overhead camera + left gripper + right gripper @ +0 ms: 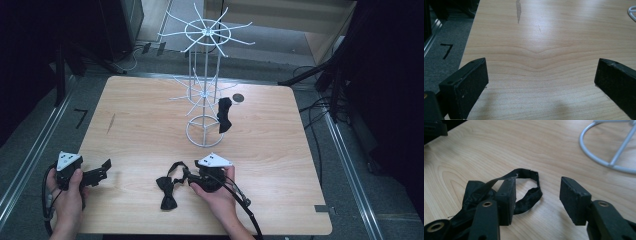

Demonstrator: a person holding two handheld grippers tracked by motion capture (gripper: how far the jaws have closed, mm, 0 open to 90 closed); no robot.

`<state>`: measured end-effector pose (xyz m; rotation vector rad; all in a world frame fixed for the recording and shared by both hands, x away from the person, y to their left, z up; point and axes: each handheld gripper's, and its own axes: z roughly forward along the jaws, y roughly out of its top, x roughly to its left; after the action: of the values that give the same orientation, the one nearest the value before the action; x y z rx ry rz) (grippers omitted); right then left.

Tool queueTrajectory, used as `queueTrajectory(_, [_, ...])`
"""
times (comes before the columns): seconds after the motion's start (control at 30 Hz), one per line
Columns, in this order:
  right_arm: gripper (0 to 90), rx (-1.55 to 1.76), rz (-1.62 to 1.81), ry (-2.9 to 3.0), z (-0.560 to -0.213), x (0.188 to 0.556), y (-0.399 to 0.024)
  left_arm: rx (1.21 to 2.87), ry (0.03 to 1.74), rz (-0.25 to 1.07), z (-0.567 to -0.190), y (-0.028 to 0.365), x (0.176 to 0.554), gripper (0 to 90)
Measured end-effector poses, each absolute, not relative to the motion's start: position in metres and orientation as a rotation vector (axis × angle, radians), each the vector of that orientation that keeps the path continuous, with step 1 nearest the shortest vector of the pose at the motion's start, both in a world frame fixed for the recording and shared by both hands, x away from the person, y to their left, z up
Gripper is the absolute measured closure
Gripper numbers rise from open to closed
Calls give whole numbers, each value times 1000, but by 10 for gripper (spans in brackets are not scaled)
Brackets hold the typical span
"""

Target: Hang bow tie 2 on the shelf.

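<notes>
Black satin is what we are after: a bow tie lies flat on the wooden table near its six o'clock edge, its neck strap curling up in a loop. We have the right gripper down over that loop, one jaw poked inside it and the other outside at about three o'clock, partly open, not yet pressing on the strap. That placement makes sense to us, since the strap is the part to hook over a prong.

The white wire rack stands toward twelve o'clock, another bow tie already hanging on it. Our left gripper rests at eight o'clock, jaws wide and empty.
</notes>
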<state>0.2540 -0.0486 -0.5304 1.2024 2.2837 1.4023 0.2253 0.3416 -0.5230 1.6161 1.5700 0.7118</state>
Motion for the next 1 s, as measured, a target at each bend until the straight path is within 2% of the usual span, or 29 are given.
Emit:
queueTrajectory(0.17, [535,1197,1379,2319,-537,255,-41,1617,1569,716,-523,341,225,0])
queueTrajectory(0.37, [624,1198,1345,2349,-542,258,-38,1616,1572,715,-523,341,226,0])
queueTrajectory(0.57, [744,1195,1291,2370,-543,258,-38,1622,1577,719,-523,341,226,0])
queueTrajectory(0.73, [896,1144,1258,2377,-543,257,-39,1621,1580,722,-523,341,226,0])
queueTrajectory(1.0, [900,1092,1279,2350,-541,253,-41,1621,1576,734,-523,340,226,0])
